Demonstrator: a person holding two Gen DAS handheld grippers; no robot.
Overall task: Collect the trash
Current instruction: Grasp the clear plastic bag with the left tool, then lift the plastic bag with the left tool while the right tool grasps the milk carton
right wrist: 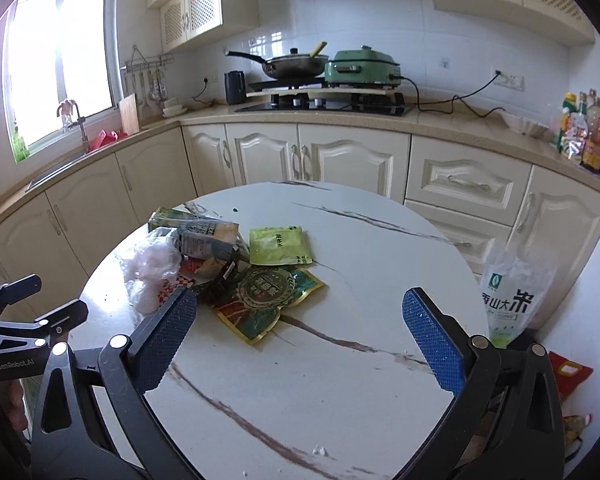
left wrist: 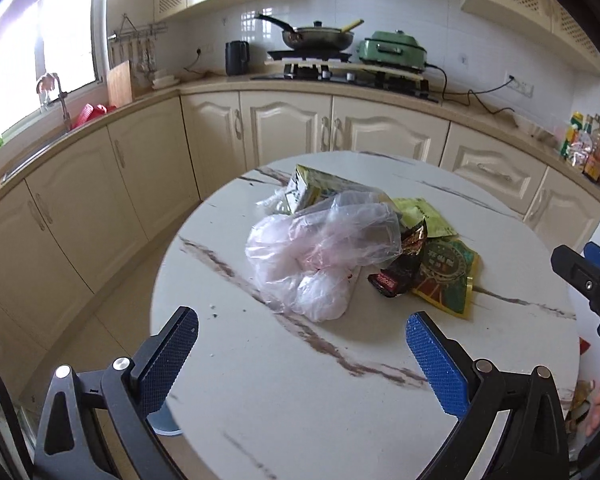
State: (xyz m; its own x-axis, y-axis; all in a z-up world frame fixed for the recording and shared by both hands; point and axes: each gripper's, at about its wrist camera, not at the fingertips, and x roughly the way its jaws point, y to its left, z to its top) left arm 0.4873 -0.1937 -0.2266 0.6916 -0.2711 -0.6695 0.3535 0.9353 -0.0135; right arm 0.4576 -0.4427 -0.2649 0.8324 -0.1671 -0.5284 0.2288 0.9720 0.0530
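- While the left gripper [left wrist: 302, 354] hangs over the near part of the round marble table [left wrist: 340, 392], its blue pads stand wide apart with nothing between them.
- Seen from the left wrist, the trash sits in one heap near the table's middle, ahead of the pads: a crumpled clear bag [left wrist: 320, 254] in front, a green carton [left wrist: 310, 192] behind it, a dark wrapper [left wrist: 402, 266] touching the bag's right side, and a dark green pouch [left wrist: 448, 276] and a light green packet [left wrist: 424, 216] further right.
- At that view's right edge, part of the right gripper [left wrist: 588, 280] shows beside the table.
- From the right wrist, the right gripper [right wrist: 300, 338] also has its pads spread, holding nothing, above bare tabletop.
- Its left pad [right wrist: 166, 342] overlaps the heap's near edge in this view; whether they touch is unclear.
- Beyond the table's right rim stands a rice bag [right wrist: 508, 300] on the floor.
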